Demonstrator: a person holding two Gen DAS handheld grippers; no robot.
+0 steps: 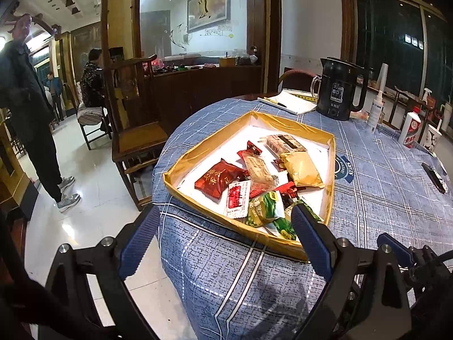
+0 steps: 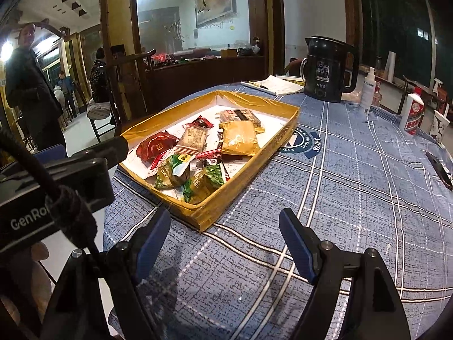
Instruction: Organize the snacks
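Note:
A shallow gold-rimmed tray (image 1: 329, 170) (image 2: 254, 155) lies on the blue checked tablecloth and holds several snack packets: a red packet (image 1: 216, 180) (image 2: 154, 147), a yellow packet (image 1: 303, 170) (image 2: 240, 138), green packets (image 1: 264, 208) (image 2: 172, 170) and a brown bar (image 1: 284, 141) (image 2: 239, 116). My left gripper (image 1: 223, 229) is open and empty, held just in front of the tray's near corner. My right gripper (image 2: 223, 235) is open and empty above the cloth, in front of the tray. The left gripper's body shows at the left of the right wrist view (image 2: 56, 187).
A black kettle (image 1: 338, 90) (image 2: 328, 69), a notepad with pen (image 1: 287, 102) (image 2: 269, 85), white bottles (image 1: 410, 126) (image 2: 412, 113), a paper cup (image 2: 440, 126) and a dark remote (image 1: 434, 177) (image 2: 440, 170) stand beyond the tray. A wooden chair (image 1: 136, 130) and people (image 1: 31, 107) are at the left.

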